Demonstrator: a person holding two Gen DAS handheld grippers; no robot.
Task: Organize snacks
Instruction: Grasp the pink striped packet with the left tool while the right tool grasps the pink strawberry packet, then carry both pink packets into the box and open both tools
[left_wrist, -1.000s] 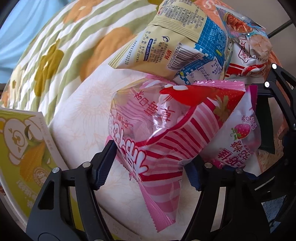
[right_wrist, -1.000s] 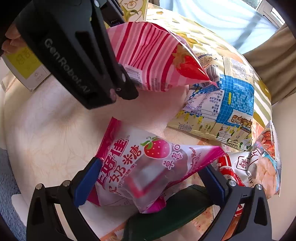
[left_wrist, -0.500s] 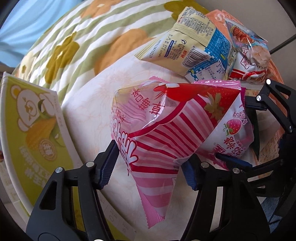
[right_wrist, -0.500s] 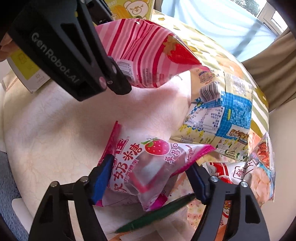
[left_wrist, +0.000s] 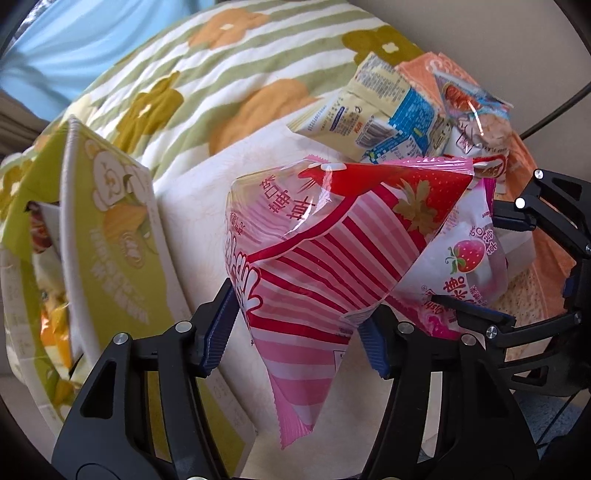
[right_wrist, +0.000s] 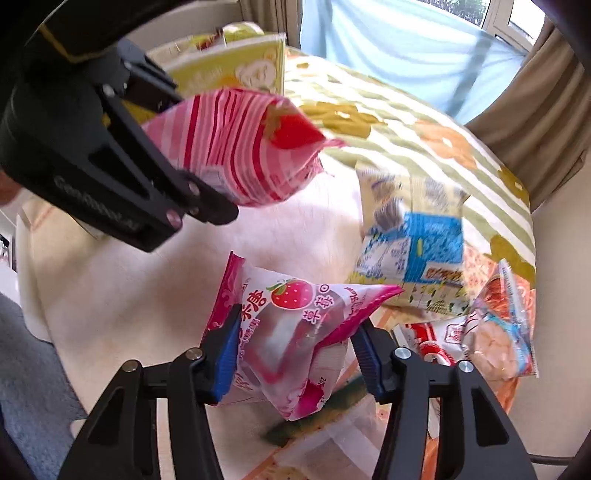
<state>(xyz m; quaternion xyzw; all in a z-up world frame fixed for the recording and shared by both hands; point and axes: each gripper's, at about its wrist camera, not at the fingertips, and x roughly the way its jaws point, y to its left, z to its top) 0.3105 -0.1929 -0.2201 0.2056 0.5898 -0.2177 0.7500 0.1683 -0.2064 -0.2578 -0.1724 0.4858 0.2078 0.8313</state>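
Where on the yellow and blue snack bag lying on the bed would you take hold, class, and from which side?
Grip the yellow and blue bag by its flat crimped top edge, coming from above on the quilt side. That seam is thin, lies clear of neighbours, and should pinch easily; the opposite end rests against the clear cracker packet, leaving little room for fingers.

Two packets up, box off to the side.
Striped packet (left_wrist: 314, 258) left of strawberry packet (left_wrist: 465, 266); box (left_wrist: 110, 229) farther left; loose snacks (left_wrist: 399, 114) behind.
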